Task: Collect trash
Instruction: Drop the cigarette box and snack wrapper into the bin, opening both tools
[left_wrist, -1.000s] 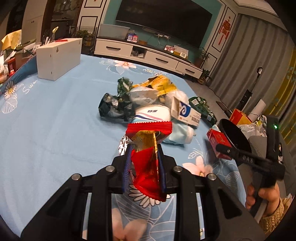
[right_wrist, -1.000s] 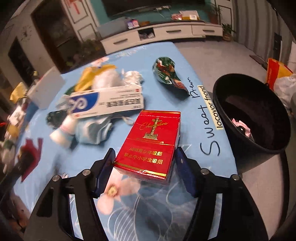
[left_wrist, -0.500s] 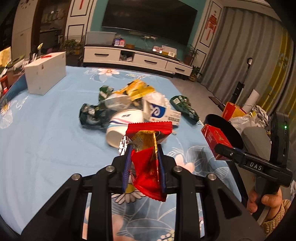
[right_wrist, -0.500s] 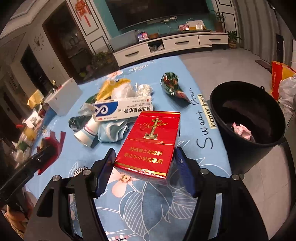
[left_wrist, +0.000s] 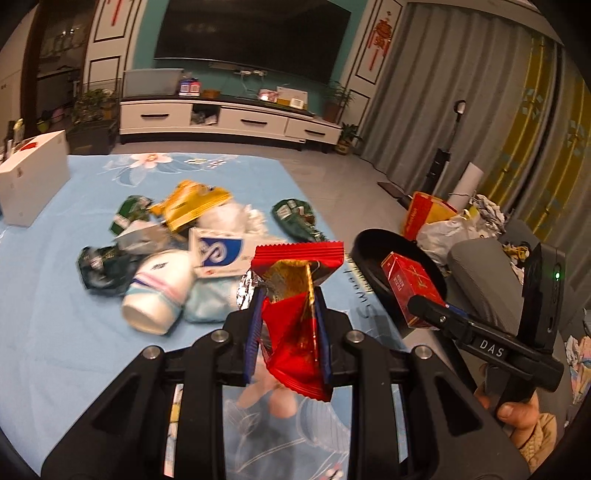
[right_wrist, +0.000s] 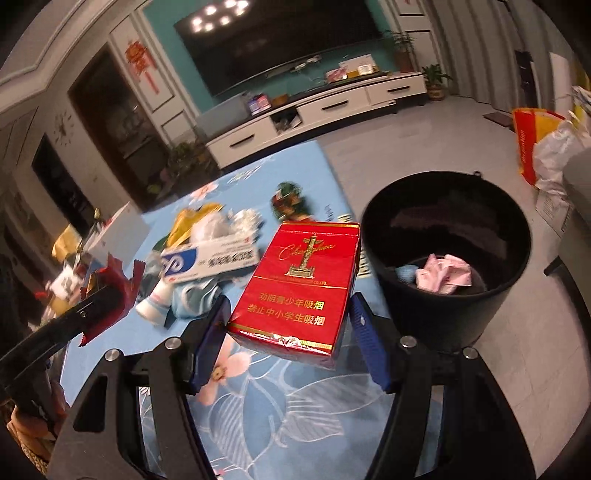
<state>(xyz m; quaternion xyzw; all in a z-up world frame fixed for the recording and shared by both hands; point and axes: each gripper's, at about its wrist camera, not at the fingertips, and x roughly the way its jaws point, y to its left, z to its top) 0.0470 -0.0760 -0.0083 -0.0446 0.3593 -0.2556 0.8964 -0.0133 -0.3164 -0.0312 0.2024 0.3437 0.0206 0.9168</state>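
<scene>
Risk of missing black bin (right_wrist: 447, 258): right gripper (right_wrist: 288, 325) clamped on cigarette pack (right_wrist: 299, 284), left gripper (left_wrist: 288, 332) on slippery red wrapper (left_wrist: 295, 314).

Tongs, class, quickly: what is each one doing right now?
Left tongs: closed on the red snack wrapper.
Right tongs: closed on the red cigarette box.

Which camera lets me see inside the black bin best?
The right wrist view: the bin faces it open, showing crumpled pink paper inside. The left wrist view shows only its rim, partly behind the red box.
</scene>
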